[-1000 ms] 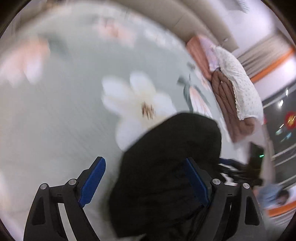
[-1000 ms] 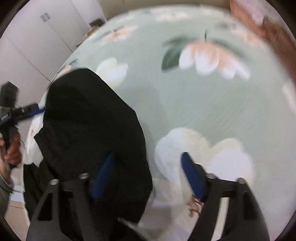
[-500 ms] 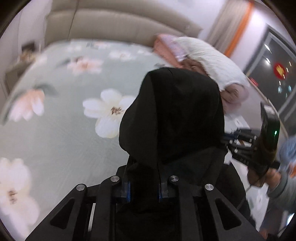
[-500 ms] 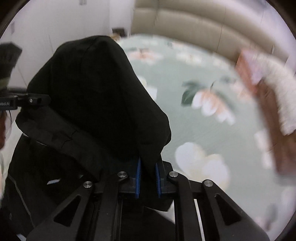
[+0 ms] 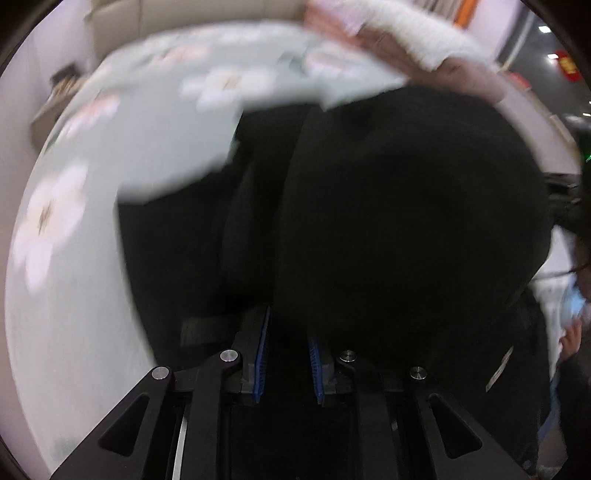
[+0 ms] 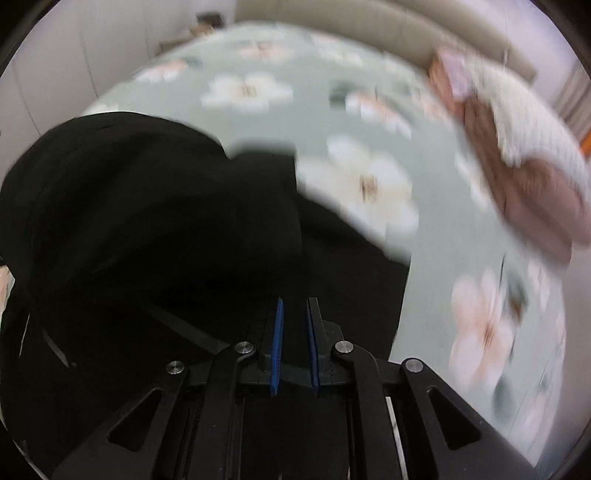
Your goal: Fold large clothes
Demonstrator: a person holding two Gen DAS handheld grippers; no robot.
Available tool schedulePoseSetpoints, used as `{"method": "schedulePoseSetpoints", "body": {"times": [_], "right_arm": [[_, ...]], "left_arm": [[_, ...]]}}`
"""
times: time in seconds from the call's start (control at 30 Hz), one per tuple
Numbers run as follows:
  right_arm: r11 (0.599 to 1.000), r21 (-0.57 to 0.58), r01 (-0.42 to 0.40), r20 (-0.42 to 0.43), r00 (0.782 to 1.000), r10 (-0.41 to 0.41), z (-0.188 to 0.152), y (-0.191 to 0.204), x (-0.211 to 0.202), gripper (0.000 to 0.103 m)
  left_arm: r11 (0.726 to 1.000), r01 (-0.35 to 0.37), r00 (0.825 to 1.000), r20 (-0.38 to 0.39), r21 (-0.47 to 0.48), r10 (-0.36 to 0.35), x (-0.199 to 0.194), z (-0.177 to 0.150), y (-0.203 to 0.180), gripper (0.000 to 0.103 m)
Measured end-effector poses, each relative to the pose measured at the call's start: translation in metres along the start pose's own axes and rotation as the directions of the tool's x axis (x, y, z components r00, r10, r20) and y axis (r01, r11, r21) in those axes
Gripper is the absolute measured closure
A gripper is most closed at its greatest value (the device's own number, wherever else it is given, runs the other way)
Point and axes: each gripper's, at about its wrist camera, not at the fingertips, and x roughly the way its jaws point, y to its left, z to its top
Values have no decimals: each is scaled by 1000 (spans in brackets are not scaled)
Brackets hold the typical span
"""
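Note:
A large black garment (image 5: 388, 206) fills most of the left wrist view and hangs over a pale green bed sheet with flowers (image 5: 92, 177). My left gripper (image 5: 288, 332) is shut on a fold of the black cloth, its blue pads pressed against it. In the right wrist view the same black garment (image 6: 147, 229) bulges at the left and middle. My right gripper (image 6: 294, 317) is shut on another part of the garment, which passes between its blue pads. Both views are blurred by motion.
The flowered sheet (image 6: 369, 177) covers a wide bed with a beige padded headboard (image 6: 369, 22) at the far side. A white and brown-pink heap of bedding (image 6: 524, 155) lies at the right. At the left view's right edge a person's hand (image 5: 570, 339) shows.
Both grippers went from open around the black garment to shut on it. Since then they have carried it across the bed, and the cloth now spreads wider in both views.

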Motion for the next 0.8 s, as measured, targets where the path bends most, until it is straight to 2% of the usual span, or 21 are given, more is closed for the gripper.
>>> {"method": "schedulePoseSetpoints", "body": {"times": [0.03,0.1,0.17,0.2,0.27,0.3,0.33,0.4,0.43,0.47,0.5,0.53,0.57,0.63,0.67,0.7,0.77,0.8], "right_arm": [[1000,27,6,-24,1000,-6,-8,-7,-3,89],[997,79,-6,-42,999,9,-12,-22,-12,89],[991,134,-20,-14,1000,22,-3,-34,-32,84],[989,148,-28,11,1000,27,4,-33,-43,81],[983,167,-77,89,994,63,25,-36,-63,59],[979,172,-111,137,987,88,40,-34,-72,53],[975,172,-139,171,979,109,57,-31,-78,49],[962,165,-217,242,955,174,86,-17,-87,49],[956,167,-241,257,947,194,98,-9,-86,49],[952,167,-255,264,942,206,106,-2,-83,49],[949,168,-267,269,938,217,114,7,-80,49],[943,171,-285,264,936,235,121,14,-73,49],[935,180,-304,249,934,256,120,17,-65,49],[920,199,-338,216,931,295,109,32,-54,49],[914,205,-350,189,931,313,103,37,-45,49],[916,204,-346,172,934,314,90,42,-41,49],[924,201,-325,131,944,304,70,49,-31,49],[925,202,-322,119,945,303,55,52,-34,49]], "left_arm": [[1000,17,1000,-11,-23,-17,-6,-10,5,84],[997,29,999,22,-75,-28,-32,-18,13,83],[994,-27,998,52,-107,33,-61,-11,21,83],[992,-31,995,95,-125,43,-77,-1,25,83],[988,16,976,216,-154,18,-108,28,29,83],[986,69,961,277,-153,-24,-120,46,27,83],[982,117,945,321,-148,-64,-127,64,25,83],[970,199,924,356,-137,-139,-125,91,18,82],[958,257,914,354,-129,-197,-111,107,12,82],[946,294,914,330,-136,-237,-95,114,8,82],[932,331,914,294,-144,-279,-78,117,6,82],[903,395,908,220,-166,-357,-49,112,-1,82],[889,423,901,181,-175,-394,-34,104,-5,82],[843,489,871,63,-226,-488,9,57,-17,82],[835,484,868,21,-261,-497,26,36,-21,82],[837,462,873,-13,-292,-487,39,13,-22,83],[801,476,863,14,-363,-506,50,-19,-15,85],[761,499,850,63,-415,-523,46,-30,-6,85]]}}
